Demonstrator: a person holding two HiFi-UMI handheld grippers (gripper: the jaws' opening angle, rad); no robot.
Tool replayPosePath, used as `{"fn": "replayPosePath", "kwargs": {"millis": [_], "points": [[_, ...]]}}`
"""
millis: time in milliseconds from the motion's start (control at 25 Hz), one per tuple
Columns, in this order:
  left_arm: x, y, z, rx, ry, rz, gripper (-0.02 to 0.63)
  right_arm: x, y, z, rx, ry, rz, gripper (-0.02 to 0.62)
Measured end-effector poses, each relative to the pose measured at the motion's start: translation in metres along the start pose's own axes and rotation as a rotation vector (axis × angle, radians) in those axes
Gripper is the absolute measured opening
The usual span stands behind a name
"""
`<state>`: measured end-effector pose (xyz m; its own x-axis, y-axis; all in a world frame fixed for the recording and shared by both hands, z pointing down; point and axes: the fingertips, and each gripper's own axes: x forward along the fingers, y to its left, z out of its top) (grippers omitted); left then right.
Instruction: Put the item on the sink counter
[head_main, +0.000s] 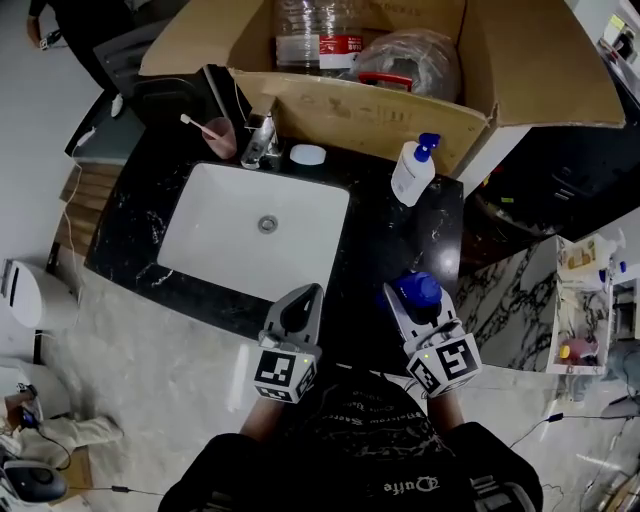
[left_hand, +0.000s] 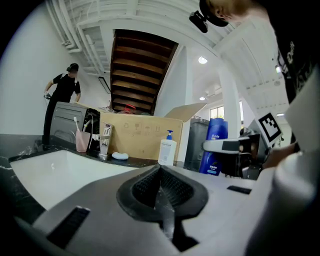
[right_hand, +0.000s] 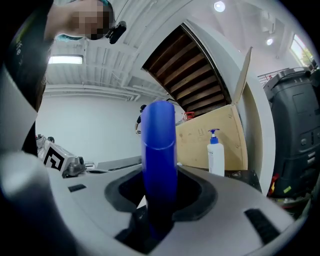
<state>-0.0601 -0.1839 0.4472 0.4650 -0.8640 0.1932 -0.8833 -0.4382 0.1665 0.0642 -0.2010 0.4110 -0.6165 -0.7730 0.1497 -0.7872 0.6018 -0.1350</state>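
right hand-held gripper (head_main: 417, 303): clamped on blue bottle (right_hand: 159, 150) | left hand-held gripper (head_main: 304, 300): closed, empty | bottle: looks stiff, kinda slick, so mid-body hold

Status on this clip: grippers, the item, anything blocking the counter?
Left gripper jaws shut, empty. Right gripper shut on blue bottle, upright, at sink counter's near edge. White pump bottle stands farther back; bare counter between.

A chrome tap (head_main: 262, 140) stands upright. Just left of the tap is a pink cup (head_main: 222, 137) holding a toothbrush (head_main: 195, 125). Just right of the tap lies a pale soap bar (head_main: 308, 155), and farther right a white pump bottle (head_main: 412, 172). Behind the tap sits an open cardboard box (head_main: 350, 105) with a clear plastic bottle (head_main: 318, 35) inside.
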Motion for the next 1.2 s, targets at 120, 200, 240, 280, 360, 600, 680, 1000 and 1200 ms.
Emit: {"fn": "replayPosePath", "kwargs": {"millis": [120, 200, 240, 280, 360, 600, 680, 1000, 1200], "points": [[0.007, 0.022, 0.008, -0.004, -0.006, -0.011, 0.006, 0.022, -0.002, 0.006, -0.010, 0.000, -0.031, 0.144], [0.009, 0.034, 0.012, -0.004, -0.006, -0.024, 0.006, 0.036, -0.003, 0.011, -0.011, -0.009, -0.052, 0.144], [0.010, 0.041, 0.013, -0.003, -0.006, -0.031, 0.006, 0.042, -0.004, 0.014, -0.011, -0.015, -0.061, 0.144], [0.011, 0.047, 0.014, -0.002, -0.005, -0.037, 0.006, 0.049, -0.004, 0.017, -0.013, -0.021, -0.070, 0.144], [0.013, 0.058, 0.015, -0.002, -0.002, -0.047, 0.006, 0.062, -0.005, 0.023, -0.022, -0.031, -0.089, 0.144], [0.018, 0.087, 0.018, -0.004, 0.000, -0.063, 0.006, 0.100, -0.007, 0.044, -0.072, -0.053, -0.111, 0.143], [0.019, 0.092, 0.021, -0.010, -0.005, -0.062, 0.006, 0.110, -0.011, 0.050, -0.072, -0.056, -0.110, 0.143], [0.020, 0.097, 0.017, -0.030, 0.004, -0.044, 0.006, 0.153, -0.032, 0.071, -0.073, -0.058, -0.100, 0.143], [0.020, 0.095, 0.014, -0.028, 0.017, -0.030, 0.008, 0.175, -0.044, 0.080, -0.084, -0.075, -0.082, 0.143]]}}
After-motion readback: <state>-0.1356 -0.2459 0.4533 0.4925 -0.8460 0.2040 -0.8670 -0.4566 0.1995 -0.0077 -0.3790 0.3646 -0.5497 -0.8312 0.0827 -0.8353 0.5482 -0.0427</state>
